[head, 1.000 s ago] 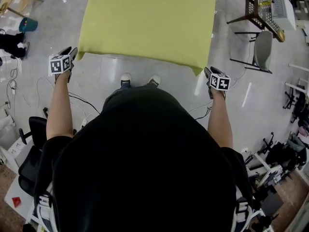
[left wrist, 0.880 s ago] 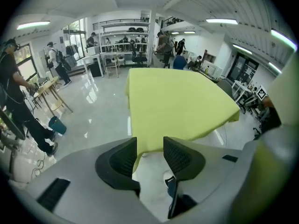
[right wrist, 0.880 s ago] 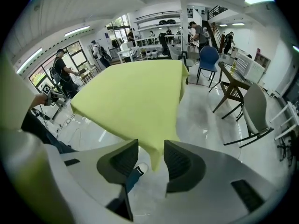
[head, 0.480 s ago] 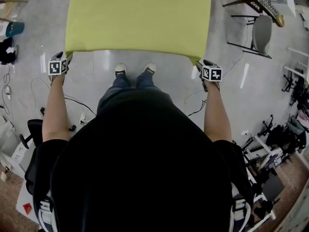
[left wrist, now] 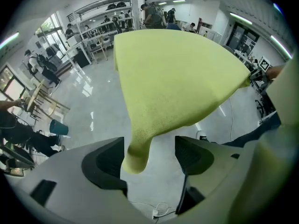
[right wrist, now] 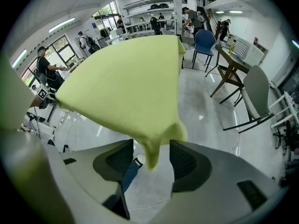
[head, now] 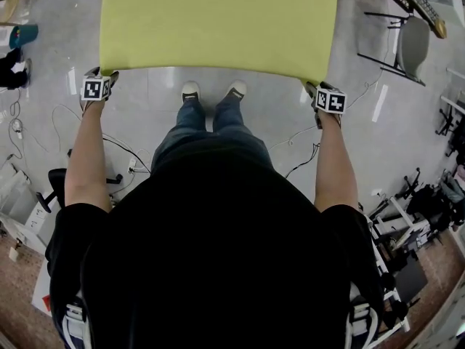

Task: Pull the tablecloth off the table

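The tablecloth still covers the desk, pulling not yet begun: the fingers of the left gripper and right gripper, having just been opening, stand released around its hanging near corners

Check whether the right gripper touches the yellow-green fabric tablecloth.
Cannot tell. Right gripper view: the right gripper, jaws just opened, surrounds the tablecloth corner with gaps, but cloth overlaps the jaw tips.

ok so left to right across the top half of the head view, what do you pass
teal bin → left gripper → left shoe → right shoe → right gripper → grey chair; both grippers' jaws have just been opening, a tablecloth corner between each
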`<action>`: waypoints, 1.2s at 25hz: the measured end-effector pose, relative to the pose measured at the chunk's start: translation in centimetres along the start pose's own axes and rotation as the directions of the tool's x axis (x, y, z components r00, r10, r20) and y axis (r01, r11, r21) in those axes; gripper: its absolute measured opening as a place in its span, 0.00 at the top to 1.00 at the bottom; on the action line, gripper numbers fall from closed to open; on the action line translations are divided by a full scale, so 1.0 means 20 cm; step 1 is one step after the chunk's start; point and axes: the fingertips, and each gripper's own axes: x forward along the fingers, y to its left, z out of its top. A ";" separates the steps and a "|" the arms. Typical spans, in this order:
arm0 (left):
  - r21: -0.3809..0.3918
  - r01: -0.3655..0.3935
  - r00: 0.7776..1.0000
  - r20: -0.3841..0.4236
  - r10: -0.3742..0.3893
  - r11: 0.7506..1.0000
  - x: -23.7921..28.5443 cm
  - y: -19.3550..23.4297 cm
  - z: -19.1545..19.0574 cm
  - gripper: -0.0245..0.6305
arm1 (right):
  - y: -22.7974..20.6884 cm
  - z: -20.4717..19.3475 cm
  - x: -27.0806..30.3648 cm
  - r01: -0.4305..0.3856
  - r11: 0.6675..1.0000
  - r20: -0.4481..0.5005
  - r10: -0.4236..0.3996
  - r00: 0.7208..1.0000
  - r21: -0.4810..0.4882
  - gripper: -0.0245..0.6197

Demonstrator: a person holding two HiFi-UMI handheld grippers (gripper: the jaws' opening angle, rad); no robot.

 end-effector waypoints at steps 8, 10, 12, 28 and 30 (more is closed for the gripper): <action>0.028 -0.004 1.000 -0.010 0.004 1.000 0.16 0.07 -0.02 0.45 | 0.08 0.08 0.16 0.010 0.999 0.001 -0.010 1.000 -0.050 0.60; 0.025 -0.011 1.000 -0.019 0.012 1.000 0.17 0.05 -0.03 0.64 | 0.05 0.07 0.19 0.006 0.999 -0.004 -0.006 1.000 -0.046 0.63; 0.021 -0.012 1.000 -0.021 0.012 1.000 0.17 0.02 -0.01 0.73 | 0.02 0.06 0.18 0.007 0.999 -0.004 -0.007 1.000 -0.037 0.67; -0.032 0.050 0.998 -0.045 -0.052 0.998 0.09 -0.03 -0.06 0.93 | -0.02 -0.07 0.10 0.043 0.999 -0.016 -0.043 0.999 0.005 0.93; -0.012 0.052 0.997 -0.047 -0.053 0.999 0.07 -0.04 -0.08 0.93 | -0.02 -0.10 0.08 0.053 0.999 -0.025 -0.053 0.998 0.004 0.93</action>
